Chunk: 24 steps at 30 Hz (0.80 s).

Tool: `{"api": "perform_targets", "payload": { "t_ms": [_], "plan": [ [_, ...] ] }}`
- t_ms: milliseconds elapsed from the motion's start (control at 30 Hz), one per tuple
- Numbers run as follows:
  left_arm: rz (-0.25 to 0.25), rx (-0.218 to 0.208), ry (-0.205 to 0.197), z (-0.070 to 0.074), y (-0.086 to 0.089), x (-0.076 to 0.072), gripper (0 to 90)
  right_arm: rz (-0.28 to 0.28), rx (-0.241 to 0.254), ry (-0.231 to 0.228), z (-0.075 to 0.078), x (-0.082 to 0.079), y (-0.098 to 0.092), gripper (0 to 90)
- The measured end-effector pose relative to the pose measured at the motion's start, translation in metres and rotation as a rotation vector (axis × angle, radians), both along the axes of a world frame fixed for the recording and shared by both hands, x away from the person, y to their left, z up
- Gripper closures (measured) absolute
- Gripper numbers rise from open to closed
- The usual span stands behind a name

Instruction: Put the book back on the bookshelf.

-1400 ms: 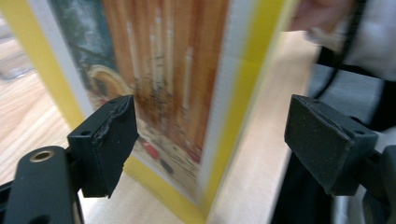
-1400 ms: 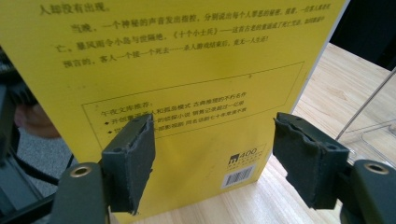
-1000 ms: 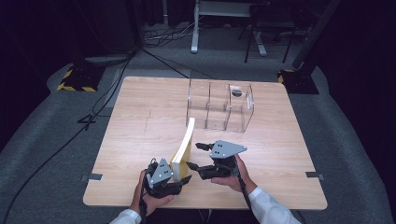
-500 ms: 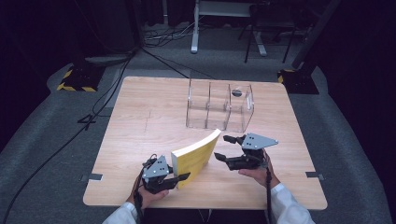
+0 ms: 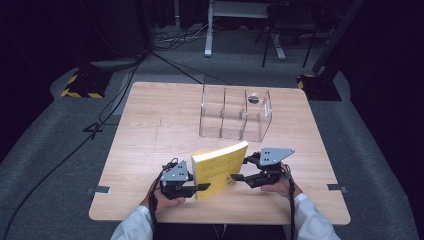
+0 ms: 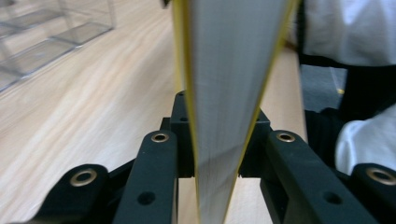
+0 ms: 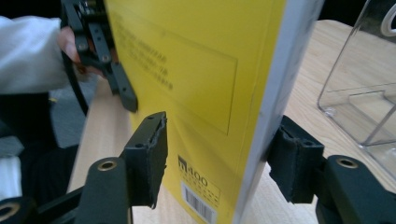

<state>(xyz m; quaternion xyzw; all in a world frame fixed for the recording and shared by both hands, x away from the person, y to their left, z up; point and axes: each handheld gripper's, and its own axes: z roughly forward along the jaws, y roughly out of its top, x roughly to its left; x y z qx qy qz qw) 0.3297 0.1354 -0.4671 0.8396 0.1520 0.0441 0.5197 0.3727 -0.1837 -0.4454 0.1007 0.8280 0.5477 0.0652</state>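
A yellow paperback book stands on edge near the table's front, tilted a little. My left gripper is shut on its lower left corner. In the left gripper view the grey page edge of the book runs up from between the closed jaws of that gripper. My right gripper is at the book's right end and is open. In the right gripper view its jaws straddle the book's cover, and the left gripper grips the far edge.
A clear plastic organiser with several compartments stands behind the book at the table's centre-back, with a small dark round piece on its right wall. It also appears as a clear box close to the right jaw. Cables cross the floor beyond.
The right gripper, which had drawn away to the right, has come back to the book's right end. The left gripper has kept its hold and the book's cover has turned toward the camera.
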Motion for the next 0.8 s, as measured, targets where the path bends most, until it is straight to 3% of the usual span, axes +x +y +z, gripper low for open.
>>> {"api": "perform_targets", "payload": {
  "t_ms": [67, 133, 200, 233, 300, 333, 433, 500, 667, 800],
  "plan": [
    [0.035, 0.009, -0.007, 0.001, 0.005, 0.000, 69.3, -0.003, 0.002, -0.004, 0.000, -0.001, -0.001, 52.7],
    [0.078, 0.032, -0.014, 0.002, 0.010, 0.001, 62.4, 0.042, 0.021, 0.013, -0.001, -0.003, -0.004, 61.0],
    [0.079, 0.035, -0.017, 0.002, 0.011, 0.001, 61.5, 0.055, 0.018, 0.007, -0.001, -0.006, -0.004, 63.1],
    [0.077, 0.065, -0.049, 0.004, 0.011, -0.001, 60.0, 0.072, 0.017, -0.010, -0.001, -0.012, -0.004, 67.3],
    [0.068, 0.080, -0.058, 0.006, 0.011, -0.002, 60.0, 0.087, 0.021, -0.018, -0.001, -0.015, -0.004, 70.9],
    [0.054, 0.086, -0.064, 0.007, 0.011, -0.004, 60.8, 0.138, 0.029, -0.016, 0.001, -0.019, -0.005, 73.0],
    [0.021, 0.107, -0.094, 0.009, 0.010, -0.008, 63.1, 0.163, 0.039, -0.022, 0.003, -0.022, -0.003, 72.5],
    [0.011, 0.160, -0.138, 0.014, 0.003, -0.014, 64.5, 0.199, 0.067, -0.027, 0.009, -0.026, 0.002, 69.5],
    [0.022, 0.164, -0.150, 0.013, 0.000, -0.016, 62.0, 0.209, 0.042, -0.051, 0.004, -0.031, 0.011, 69.7],
    [0.044, 0.132, -0.135, 0.009, -0.004, -0.008, 61.1, 0.142, 0.082, -0.036, -0.005, -0.029, 0.007, 73.7]
  ]
}}
